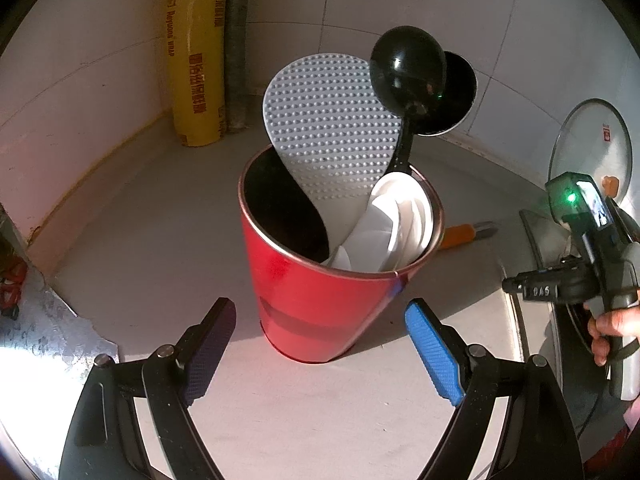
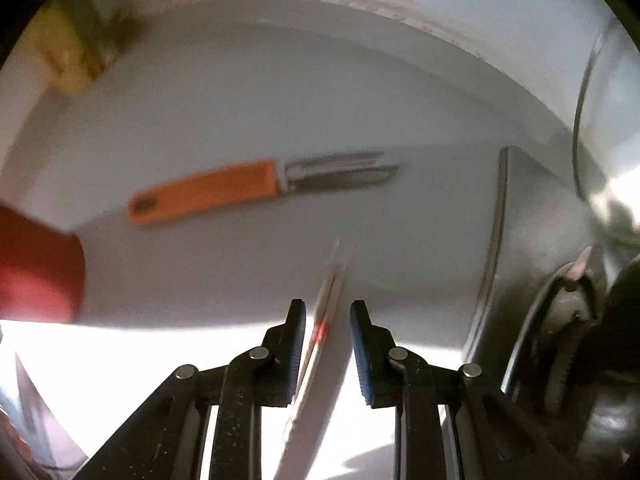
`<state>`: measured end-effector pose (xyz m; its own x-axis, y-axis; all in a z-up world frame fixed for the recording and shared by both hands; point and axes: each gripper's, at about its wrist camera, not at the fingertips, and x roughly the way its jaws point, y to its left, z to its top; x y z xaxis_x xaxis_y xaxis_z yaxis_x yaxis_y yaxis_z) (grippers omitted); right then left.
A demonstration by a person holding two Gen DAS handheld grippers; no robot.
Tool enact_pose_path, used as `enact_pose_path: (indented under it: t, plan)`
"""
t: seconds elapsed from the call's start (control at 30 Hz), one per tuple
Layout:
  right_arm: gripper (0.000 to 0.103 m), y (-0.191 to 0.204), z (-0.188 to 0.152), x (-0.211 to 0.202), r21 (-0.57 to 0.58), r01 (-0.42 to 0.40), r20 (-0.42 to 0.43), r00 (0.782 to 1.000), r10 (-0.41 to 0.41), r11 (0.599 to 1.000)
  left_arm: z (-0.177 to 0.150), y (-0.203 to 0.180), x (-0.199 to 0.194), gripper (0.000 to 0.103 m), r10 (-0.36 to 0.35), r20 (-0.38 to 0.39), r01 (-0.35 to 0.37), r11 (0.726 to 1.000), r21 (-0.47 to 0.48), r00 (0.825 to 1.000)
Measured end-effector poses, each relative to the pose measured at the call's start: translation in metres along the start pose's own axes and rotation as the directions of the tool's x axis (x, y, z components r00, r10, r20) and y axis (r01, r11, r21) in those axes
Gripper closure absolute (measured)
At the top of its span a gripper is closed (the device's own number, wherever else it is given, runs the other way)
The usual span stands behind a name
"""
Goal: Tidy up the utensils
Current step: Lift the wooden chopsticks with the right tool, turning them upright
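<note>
A tall red metal cup (image 1: 320,304) with a thin bright rim stood upright on a pale grey counter (image 1: 160,240) and served as the utensil holder. It already held a grey dimpled plastic rice paddle (image 1: 324,128), a glossy black ladle (image 1: 408,68) and several white plastic spoons (image 1: 384,236) leaning against its right side, while the left part of its mouth was dark and free. The left gripper (image 1: 322,304) pointed down at the cup with its blue pads (image 1: 432,348) set wide on either side of the lower wall. A sliver of counter showed beside each pad, so it seemed to bracket the cup rather than squeeze it. The right gripper (image 2: 328,308), held by a person's hand (image 1: 608,328) at the far right of the left view, pointed steeply down at the counter with its jaws narrow. Between them ran a pair of thin pale chopsticks with a red band (image 2: 320,332), close against the left pad, with a bright gap on the other side (the picture is smeared, so a light touch cannot be ruled out). Beyond them an orange-handled peeler with a steel blade (image 2: 204,192) lay flat on the counter, just past the cup. The step in hand looked like collecting the loose chopsticks. The next move would call for closing squarely on both sticks, lifting them clear, carrying them left over the rim and tipping them into the cup's free side, with the peeler left to follow.
</note>
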<state>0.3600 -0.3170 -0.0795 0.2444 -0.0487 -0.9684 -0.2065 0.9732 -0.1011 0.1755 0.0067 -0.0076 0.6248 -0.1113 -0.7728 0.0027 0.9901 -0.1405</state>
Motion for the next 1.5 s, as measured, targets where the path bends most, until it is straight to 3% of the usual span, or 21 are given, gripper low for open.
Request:
enact_pose_path:
  t: [0.17, 0.37, 0.43, 0.63, 1.03, 1.2, 1.33, 1.5]
  plan:
    - [0.077, 0.014, -0.010, 0.003, -0.075, 0.066, -0.042, 0.997, -0.069, 0.995, -0.003, 0.000, -0.002, 0.016, -0.013, 0.003, 0.013, 1.000, -0.002, 1.000]
    - [0.080, 0.019, -0.013, 0.006, -0.090, 0.070, -0.058, 0.995, -0.075, 0.994, -0.003, 0.002, -0.003, 0.016, -0.025, 0.007, 0.025, 1.000, -0.017, 1.000]
    - [0.087, 0.021, -0.008, 0.012, -0.077, 0.035, -0.062, 0.997, -0.040, 0.996, -0.003, 0.002, -0.004, 0.016, -0.030, 0.011, 0.030, 0.999, -0.017, 0.999]
    - [0.091, -0.006, -0.018, 0.009, 0.002, -0.095, -0.053, 0.994, 0.095, 0.996, -0.003, 0.004, -0.001, 0.016, -0.031, 0.008, 0.031, 0.999, -0.017, 0.999]
    - [0.090, -0.033, -0.035, 0.005, 0.071, -0.139, -0.044, 0.989, 0.142, 0.988, 0.000, 0.002, 0.003, 0.016, -0.035, 0.002, 0.035, 0.999, -0.002, 0.999]
    - [0.089, -0.036, -0.031, 0.008, 0.081, -0.147, -0.055, 0.987, 0.152, 0.986, 0.001, 0.003, 0.003, 0.016, -0.034, 0.002, 0.034, 0.999, -0.005, 0.999]
    - [0.072, -0.032, -0.030, 0.013, 0.092, -0.105, -0.067, 0.991, 0.111, 0.990, 0.000, 0.003, 0.002, 0.016, -0.032, 0.002, 0.032, 0.999, -0.014, 0.999]
    - [0.069, -0.010, -0.035, 0.009, 0.047, -0.024, -0.084, 0.996, 0.027, 0.999, 0.000, 0.003, 0.002, 0.016, -0.039, -0.001, 0.039, 0.999, -0.014, 0.999]
